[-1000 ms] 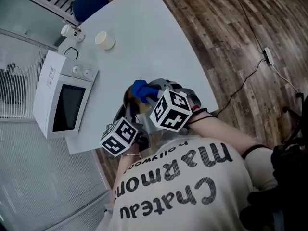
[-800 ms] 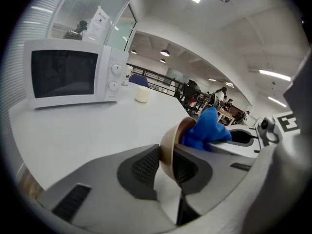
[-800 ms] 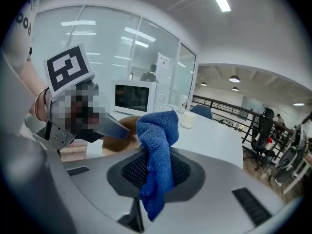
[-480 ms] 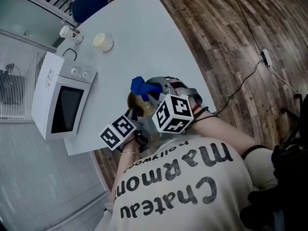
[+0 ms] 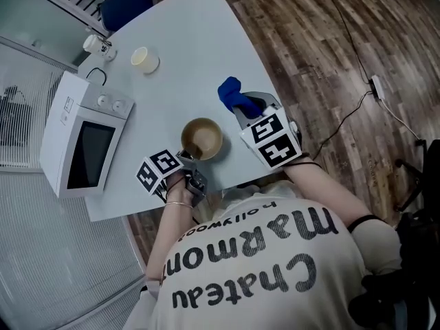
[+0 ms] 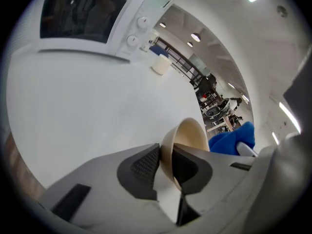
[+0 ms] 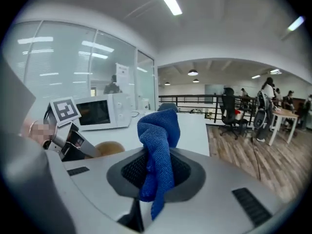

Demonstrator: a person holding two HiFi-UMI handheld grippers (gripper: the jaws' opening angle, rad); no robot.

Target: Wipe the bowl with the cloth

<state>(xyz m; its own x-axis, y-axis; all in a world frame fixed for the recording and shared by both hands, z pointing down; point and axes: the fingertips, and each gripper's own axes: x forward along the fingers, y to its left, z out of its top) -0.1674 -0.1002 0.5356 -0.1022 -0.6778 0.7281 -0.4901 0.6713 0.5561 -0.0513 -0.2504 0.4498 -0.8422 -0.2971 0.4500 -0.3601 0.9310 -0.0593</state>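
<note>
Bowl [image 5: 201, 139]: tan and round, at the near part of the white bench [image 5: 206, 53], between the two claws; it seems to sit on the surface, though contact under its base can't be made out.
Left claw [image 6: 165, 156]: pinching the bowl's near-left rim, one pad inside the wall and one outside.
Right claw [image 7: 156, 165]: pressed onto the blue cloth [image 7: 158, 130], which stands up out of the pads in a bunched fold.
Cloth position: held in the air to the right of the bowl and clearly apart from it, with no part of it touching the rim or the inside.
Progress: the bowl is steadied and the cloth is in hand, but no wiping contact shows at this moment. My reading is that this is a gap in the wiping, or its end — the pictures do not say which.
Left to do: if strokes remain, the cloth must come back leftward into the bowl while the rim is pinched.
Other things: microwave [image 5: 79, 143] at the far left, cream cup [image 5: 144, 58] farther off, blue chair [image 5: 127, 4] beyond the far end.
Hard to make out: whether the bowl's inside is clean or soiled — its colour is even but the view is small. The person's torso hides the bench's near edge and both forearms.
</note>
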